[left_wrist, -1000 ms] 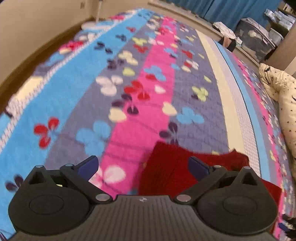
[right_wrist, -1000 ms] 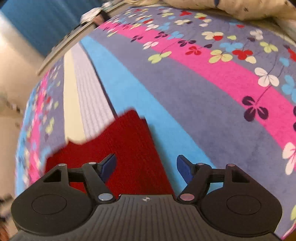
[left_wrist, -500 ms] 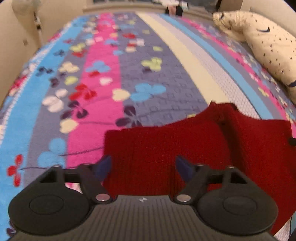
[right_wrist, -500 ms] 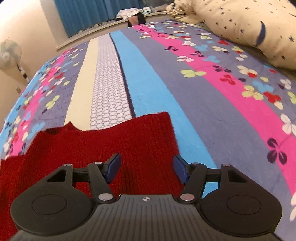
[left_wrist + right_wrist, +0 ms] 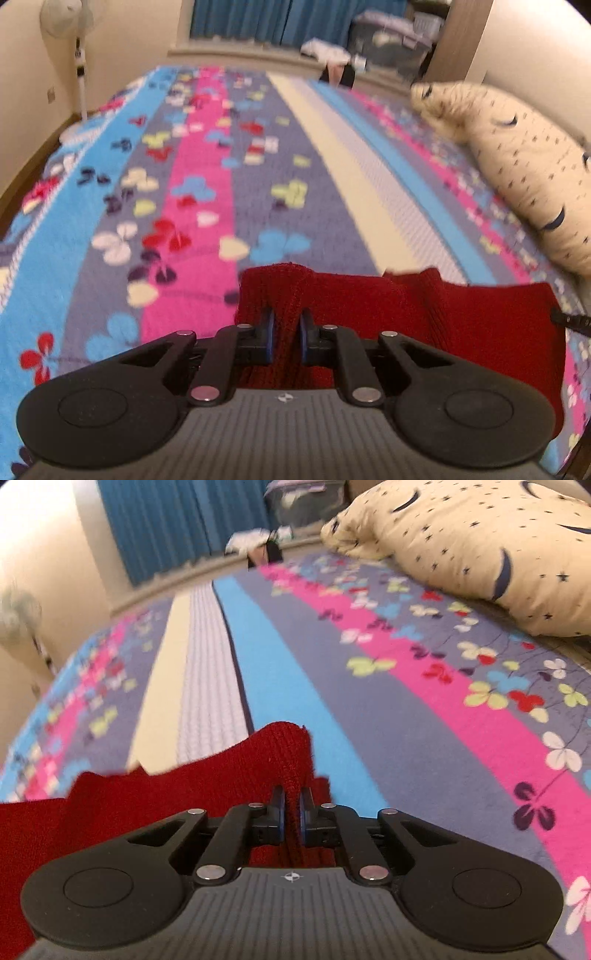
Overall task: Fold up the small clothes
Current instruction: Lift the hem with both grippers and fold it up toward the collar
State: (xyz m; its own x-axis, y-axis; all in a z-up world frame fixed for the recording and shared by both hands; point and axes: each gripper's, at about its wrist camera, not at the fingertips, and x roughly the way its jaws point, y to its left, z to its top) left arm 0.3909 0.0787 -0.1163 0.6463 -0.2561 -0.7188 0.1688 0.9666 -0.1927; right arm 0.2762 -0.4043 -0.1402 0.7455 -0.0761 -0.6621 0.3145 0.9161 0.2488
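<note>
A red knitted garment (image 5: 461,317) lies on a striped flowered bedspread (image 5: 207,155). My left gripper (image 5: 286,328) is shut on its left near corner, and the pinched fabric bunches up above the pads. In the right wrist view my right gripper (image 5: 292,808) is shut on the right near corner of the same red garment (image 5: 166,794), with a ridge of knit raised between the pads. The rest of the garment stretches between the two grippers.
A cream pillow (image 5: 528,177) with dark star marks lies along the right side of the bed; it also shows in the right wrist view (image 5: 480,542). A standing fan (image 5: 74,55) is at the left wall. Blue curtains and storage boxes (image 5: 391,37) stand beyond the bed's far end.
Both grippers were open over the garment's corners; both have closed on the red fabric and lifted it a little. Both cameras now look further up the bed.
</note>
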